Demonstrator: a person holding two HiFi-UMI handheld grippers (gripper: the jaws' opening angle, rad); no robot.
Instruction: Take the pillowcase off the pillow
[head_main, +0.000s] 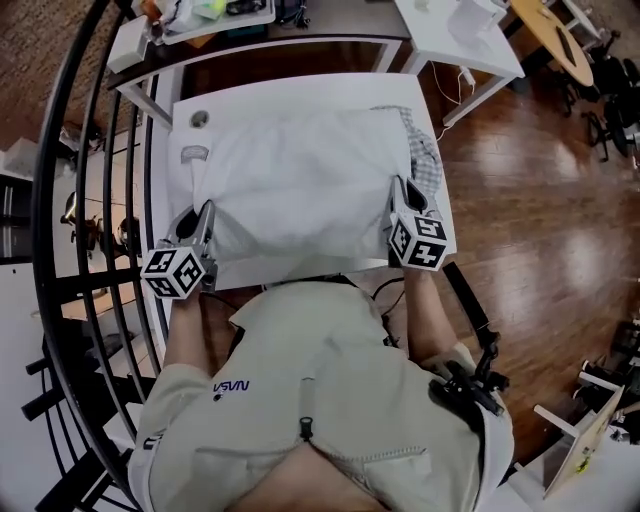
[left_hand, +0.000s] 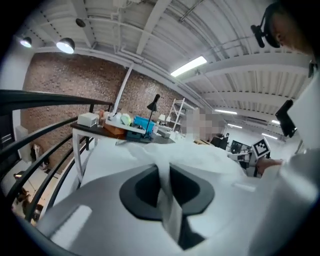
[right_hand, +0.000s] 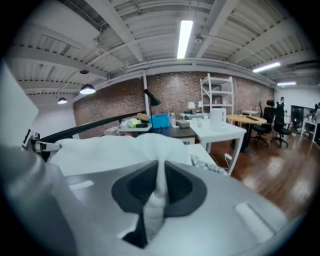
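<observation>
While the pillow (head_main: 290, 150) is lying in its white pillowcase (head_main: 300, 200) on the white desk (head_main: 300, 88), its near corners are being pinched.
The left hand-held gripper (head_main: 207, 218) is clamping pillowcase fabric at the near left corner, and the right hand-held gripper (head_main: 402, 192) is clamping it at the near right, beside checked fabric (head_main: 428, 160).

The pillow (head_main: 300, 180) lies on the worktop (head_main: 290, 88); the left gripper (head_main: 207, 210) pinches its near left corner, the right gripper (head_main: 401, 186) its near right corner.

checked cloth (head_main: 428, 165), partly hidden by pillowcase (head_main: 300, 175)
</observation>
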